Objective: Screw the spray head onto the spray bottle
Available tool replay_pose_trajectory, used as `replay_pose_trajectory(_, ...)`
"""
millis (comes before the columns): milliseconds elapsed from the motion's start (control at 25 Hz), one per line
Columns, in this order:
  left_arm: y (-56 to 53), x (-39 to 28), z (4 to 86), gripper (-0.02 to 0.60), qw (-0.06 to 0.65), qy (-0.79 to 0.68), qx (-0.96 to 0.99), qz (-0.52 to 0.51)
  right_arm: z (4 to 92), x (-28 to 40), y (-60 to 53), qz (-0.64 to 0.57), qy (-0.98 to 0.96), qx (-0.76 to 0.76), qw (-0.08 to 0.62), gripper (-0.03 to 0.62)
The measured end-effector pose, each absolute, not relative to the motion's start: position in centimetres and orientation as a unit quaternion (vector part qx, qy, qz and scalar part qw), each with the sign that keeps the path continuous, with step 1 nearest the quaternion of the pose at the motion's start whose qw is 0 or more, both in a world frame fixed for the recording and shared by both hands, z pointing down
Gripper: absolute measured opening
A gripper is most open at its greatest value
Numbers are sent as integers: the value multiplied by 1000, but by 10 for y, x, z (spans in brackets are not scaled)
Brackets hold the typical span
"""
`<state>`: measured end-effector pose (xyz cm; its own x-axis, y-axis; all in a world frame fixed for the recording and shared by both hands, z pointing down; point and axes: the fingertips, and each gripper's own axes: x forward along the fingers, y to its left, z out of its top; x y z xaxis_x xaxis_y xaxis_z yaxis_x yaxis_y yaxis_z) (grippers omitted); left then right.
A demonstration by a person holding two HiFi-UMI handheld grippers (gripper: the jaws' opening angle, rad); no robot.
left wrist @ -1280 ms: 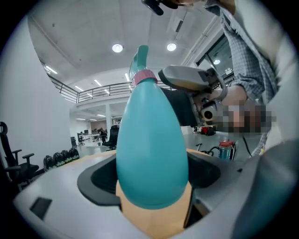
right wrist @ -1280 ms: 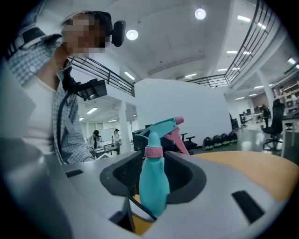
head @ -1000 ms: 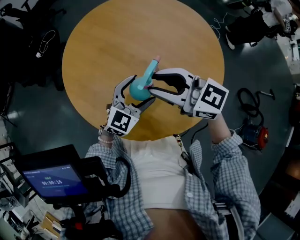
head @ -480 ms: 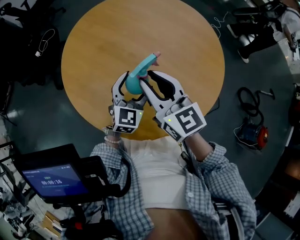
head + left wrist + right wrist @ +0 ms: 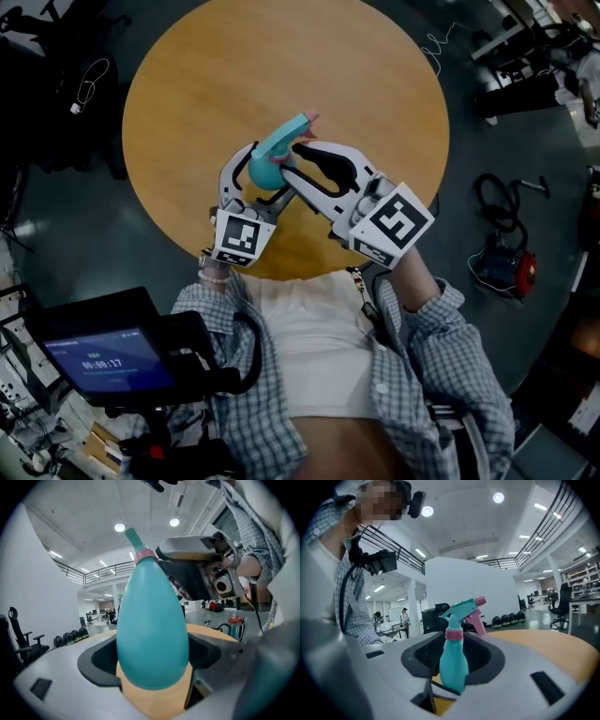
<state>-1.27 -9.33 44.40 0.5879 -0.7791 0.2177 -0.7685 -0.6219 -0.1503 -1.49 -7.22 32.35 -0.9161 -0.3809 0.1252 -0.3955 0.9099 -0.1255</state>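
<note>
A round wooden table [image 5: 187, 84] stands on a dark floor [image 5: 56, 234]. At the far left a white cable [image 5: 91, 86] lies on the floor, and at the lower left a small screen [image 5: 112, 361] glows blue.

Over the table's near part, the left gripper [image 5: 255, 180] is clamped on the round belly of the teal spray bottle [image 5: 267, 169], and its own view shows a pad pressed against each side. The bottle is held in the air above the table, tilted, with its top pointing away from the person.

The spray head [image 5: 298, 125] sits on the bottle's neck, with its pink collar [image 5: 453, 633] down on the bottle and its pink trigger [image 5: 474, 623] under the teal nozzle. The right gripper [image 5: 291, 167] reaches in from the right, with its jaws narrow and closed on the spray head at the collar.

A checked sleeve [image 5: 459, 366] runs back from that gripper. At the far right a red and blue device [image 5: 511, 267] sits on the floor beside a black cable [image 5: 497, 197].
</note>
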Motion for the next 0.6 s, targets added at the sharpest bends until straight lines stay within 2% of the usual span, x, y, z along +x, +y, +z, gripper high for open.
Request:
replay_pose_trajectory(120, -93, -12, 446, 434, 20, 441, -888, -132, 323, -18, -72, 77, -975, 205, 44, 107)
replay_pose_trajectory(440, -104, -21, 455, 434, 16, 506, -849, -151, 326, -15, -79, 100, -930, 354, 4, 82)
replay_pose_trajectory(600, -98, -10, 444, 434, 5, 462, -878, -123, 321, -14, -64, 72, -959, 273, 12, 84)
